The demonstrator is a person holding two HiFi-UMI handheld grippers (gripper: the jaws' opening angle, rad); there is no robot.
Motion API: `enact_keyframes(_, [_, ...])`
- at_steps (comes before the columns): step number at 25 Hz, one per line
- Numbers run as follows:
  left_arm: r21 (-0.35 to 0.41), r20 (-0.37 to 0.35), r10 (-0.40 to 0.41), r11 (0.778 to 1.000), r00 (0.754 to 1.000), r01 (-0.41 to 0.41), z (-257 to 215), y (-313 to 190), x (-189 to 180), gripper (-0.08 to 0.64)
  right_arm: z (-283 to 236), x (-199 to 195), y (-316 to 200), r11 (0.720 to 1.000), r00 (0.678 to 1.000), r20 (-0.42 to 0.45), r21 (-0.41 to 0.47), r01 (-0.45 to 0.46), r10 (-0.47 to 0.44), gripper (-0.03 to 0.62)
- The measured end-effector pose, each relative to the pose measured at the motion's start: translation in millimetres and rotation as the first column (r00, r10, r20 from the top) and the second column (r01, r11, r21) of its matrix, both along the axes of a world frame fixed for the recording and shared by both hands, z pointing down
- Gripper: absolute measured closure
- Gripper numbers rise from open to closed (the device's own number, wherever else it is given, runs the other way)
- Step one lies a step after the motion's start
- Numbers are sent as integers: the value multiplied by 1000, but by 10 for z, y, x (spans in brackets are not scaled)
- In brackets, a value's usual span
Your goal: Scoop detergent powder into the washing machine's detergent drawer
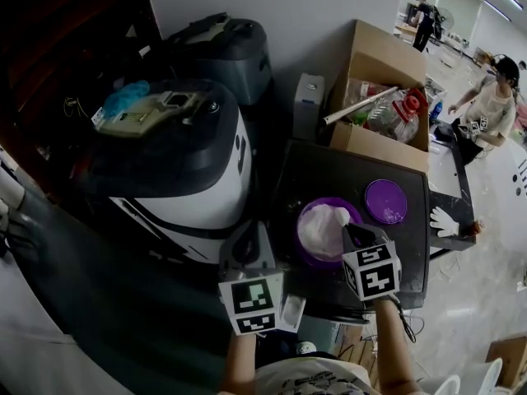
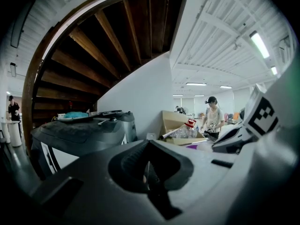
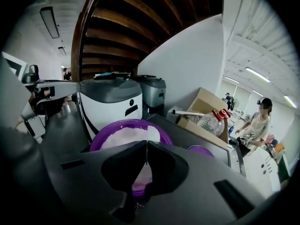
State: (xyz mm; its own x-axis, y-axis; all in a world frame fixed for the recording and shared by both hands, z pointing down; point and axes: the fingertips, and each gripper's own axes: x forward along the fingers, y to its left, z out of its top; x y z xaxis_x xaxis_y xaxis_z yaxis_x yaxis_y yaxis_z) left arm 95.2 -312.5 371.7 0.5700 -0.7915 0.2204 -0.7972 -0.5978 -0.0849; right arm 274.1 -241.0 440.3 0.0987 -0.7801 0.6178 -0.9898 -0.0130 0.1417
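Detergent tub (image 1: 324, 230): purple, open, full of white powder, on dark table (image 1: 329, 167), lid (image 1: 385, 202) beside it. Right gripper (image 1: 359, 235) at tub rim, jaws pressed together. Left gripper (image 1: 245, 241) likewise closed, apparently empty. Washing machine (image 1: 177, 163) to the left. Scooping apparently not begun.

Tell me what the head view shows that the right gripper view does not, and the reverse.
Only the head view: a white glove at the right edge of the table. Only the right gripper view: the right gripper seen from behind its jaws, shut on a thin white piece. Both: the purple tub of white powder, the purple lid, the cardboard box.
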Motion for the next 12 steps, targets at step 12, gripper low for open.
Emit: enact_keyframes(12, [-30, 24, 15, 999, 1000, -14, 138, -51, -23, 557, 142, 8, -226, 970, 994, -20, -223, 97, -104, 572])
